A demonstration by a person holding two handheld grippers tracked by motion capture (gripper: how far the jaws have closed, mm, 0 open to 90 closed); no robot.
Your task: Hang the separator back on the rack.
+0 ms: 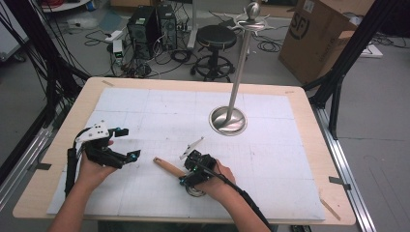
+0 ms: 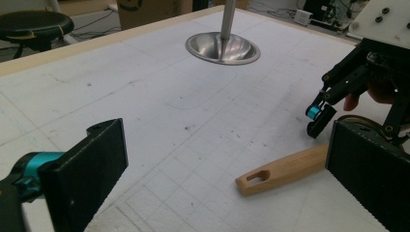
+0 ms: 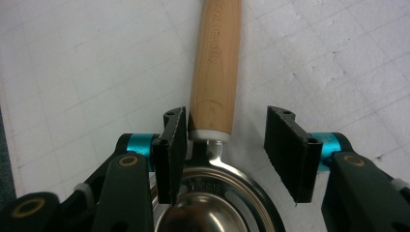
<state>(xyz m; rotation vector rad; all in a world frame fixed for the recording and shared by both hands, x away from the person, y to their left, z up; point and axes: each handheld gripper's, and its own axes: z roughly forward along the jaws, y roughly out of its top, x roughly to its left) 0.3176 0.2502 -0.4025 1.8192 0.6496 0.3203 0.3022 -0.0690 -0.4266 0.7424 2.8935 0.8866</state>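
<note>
A: Ladle [image 3: 215,72] lies flat on the bench [image 1: 159,101], wooden handle pointing away; right gripper [image 3: 226,145] straddles its neck, jaws apart, one pad touching, nothing clamped.

B: Left gripper [image 2: 212,179]?

A: Released, hovering nearby. Closing off-centre could nudge the handle sideways or slip on the metal neck.
</note>
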